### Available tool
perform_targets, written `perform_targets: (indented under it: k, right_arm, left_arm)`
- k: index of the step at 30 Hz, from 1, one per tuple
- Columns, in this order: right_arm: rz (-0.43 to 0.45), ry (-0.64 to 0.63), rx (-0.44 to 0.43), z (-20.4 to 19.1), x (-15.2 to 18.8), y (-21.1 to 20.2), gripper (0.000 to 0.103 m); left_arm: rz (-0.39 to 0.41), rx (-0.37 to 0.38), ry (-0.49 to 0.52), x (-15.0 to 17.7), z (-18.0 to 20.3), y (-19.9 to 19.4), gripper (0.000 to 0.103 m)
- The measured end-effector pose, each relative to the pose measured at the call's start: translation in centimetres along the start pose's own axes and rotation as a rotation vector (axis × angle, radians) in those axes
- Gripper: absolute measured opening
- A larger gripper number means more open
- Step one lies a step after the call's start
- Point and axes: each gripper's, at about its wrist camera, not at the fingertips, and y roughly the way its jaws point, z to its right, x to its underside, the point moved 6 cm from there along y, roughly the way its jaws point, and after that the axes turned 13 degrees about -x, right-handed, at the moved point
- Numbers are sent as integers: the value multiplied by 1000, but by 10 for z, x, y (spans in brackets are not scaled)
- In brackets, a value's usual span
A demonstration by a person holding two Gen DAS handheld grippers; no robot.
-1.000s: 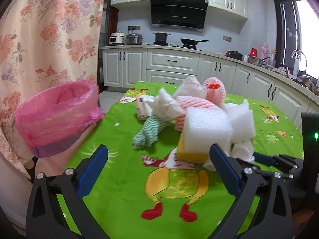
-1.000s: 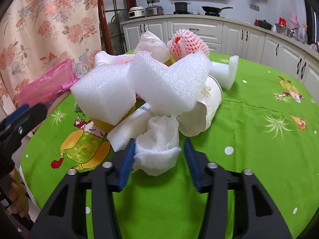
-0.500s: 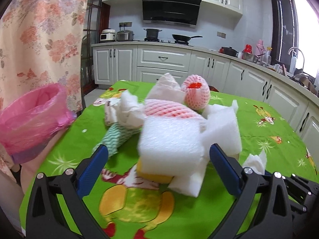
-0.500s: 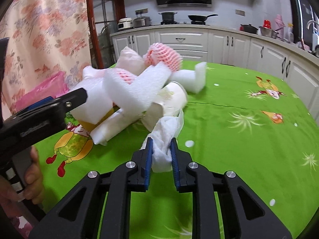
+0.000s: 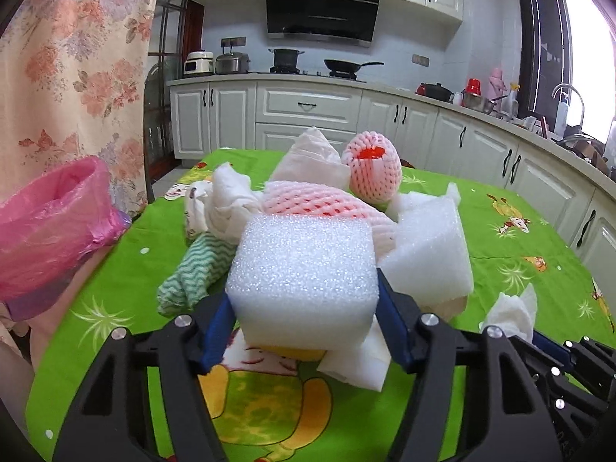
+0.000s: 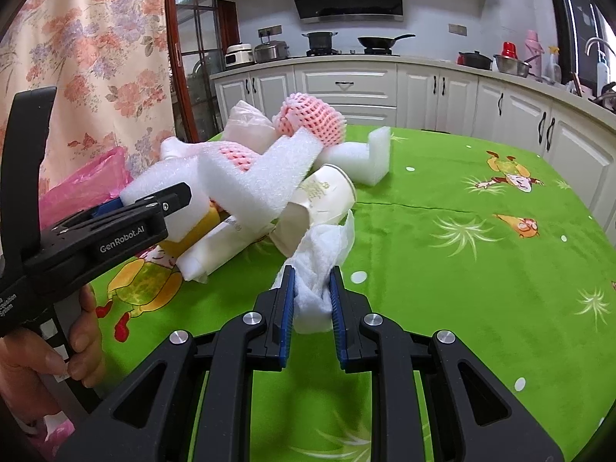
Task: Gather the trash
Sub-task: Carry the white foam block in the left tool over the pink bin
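A pile of trash lies on the green tablecloth (image 5: 512,254). My left gripper (image 5: 304,319) is shut on a white foam block (image 5: 304,281) at the front of the pile. My right gripper (image 6: 312,300) is shut on a crumpled white tissue (image 6: 319,261), held just above the cloth; the tissue also shows in the left wrist view (image 5: 512,312). The left gripper (image 6: 115,227) and its foam block (image 6: 154,188) appear at the left of the right wrist view. A bin lined with a pink bag (image 5: 46,231) stands off the table's left edge.
The pile holds pink foam fruit nets (image 5: 371,173), a green striped cloth (image 5: 196,269), more foam pieces (image 5: 427,258), paper cups (image 6: 327,192) and white wrappers. A floral curtain (image 5: 69,77) hangs at the left. Kitchen cabinets (image 5: 308,115) run behind the table.
My left gripper moved forward and closed on the foam block. My right gripper closed on the tissue and drew it back from the pile.
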Motion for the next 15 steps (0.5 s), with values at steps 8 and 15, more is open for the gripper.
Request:
perform_targets:
  k: [8,15]
  right_arm:
    - [14,-51,-37,-25,-4,-5,19]
    - [11,-86,-77,-52,-5,-4,20]
  left_arm:
    - [42,-11,23,11,-23,-36,64]
    - [43,-45,20,27,-58,-60,64]
